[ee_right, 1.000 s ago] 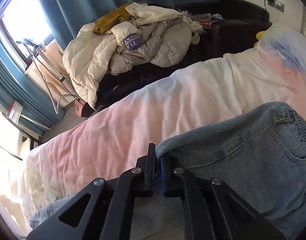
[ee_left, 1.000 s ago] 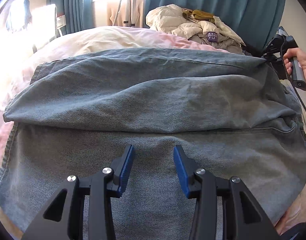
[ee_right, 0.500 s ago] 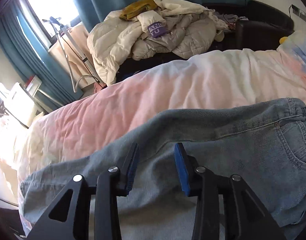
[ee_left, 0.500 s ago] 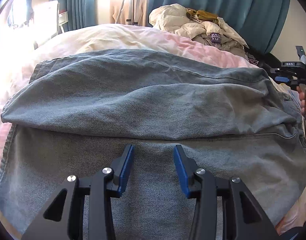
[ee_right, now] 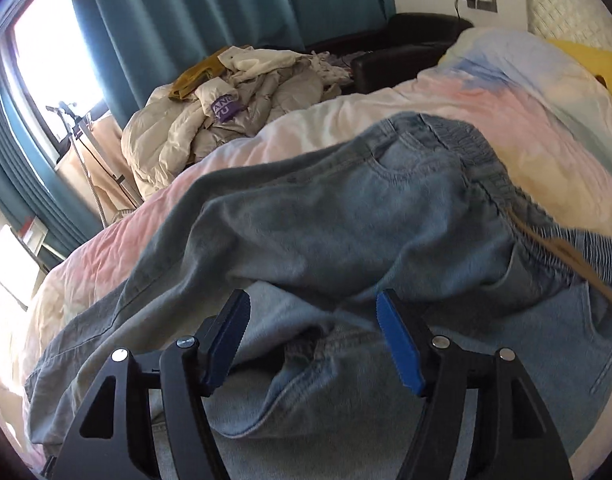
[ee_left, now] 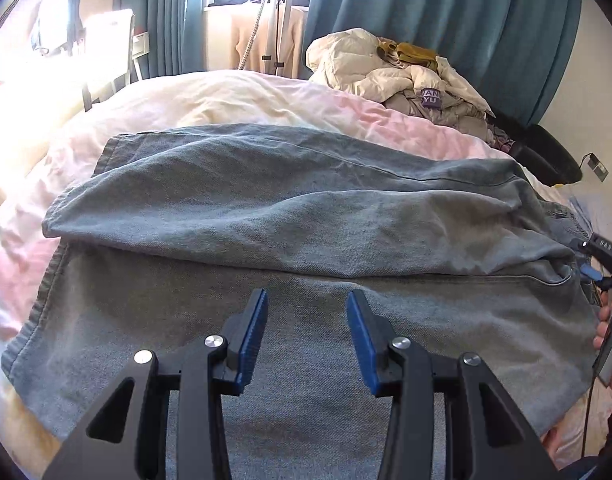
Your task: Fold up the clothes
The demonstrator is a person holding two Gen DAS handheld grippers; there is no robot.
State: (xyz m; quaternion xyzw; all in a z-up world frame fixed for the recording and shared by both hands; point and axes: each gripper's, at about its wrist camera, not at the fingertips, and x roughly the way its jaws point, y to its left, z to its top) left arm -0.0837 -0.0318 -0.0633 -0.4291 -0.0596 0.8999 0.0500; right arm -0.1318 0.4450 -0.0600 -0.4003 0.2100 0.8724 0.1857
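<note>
- The jeans point(ee_left: 306, 240) lie across the bed point(ee_left: 226, 96), one leg folded over the other, hems toward the bed's left edge, waistband point(ee_right: 486, 168) toward its right edge.
- Left gripper point(ee_left: 306, 328): the jaws stand half open and hold nothing. It hangs above the near leg, pointing steeply down at the denim.
- Right gripper point(ee_right: 314, 332): the jaws have just been opening and are now wide apart, with no cloth pressed between them. It points down over the crotch area, beside the waistband.
- Risk, in my judgement: the upper leg lies a little crooked, so the next fold could come out uneven.
- Another risk: a jaw may catch only one layer near the pocket point(ee_right: 546, 280), and the folded leg would slide off.
</note>
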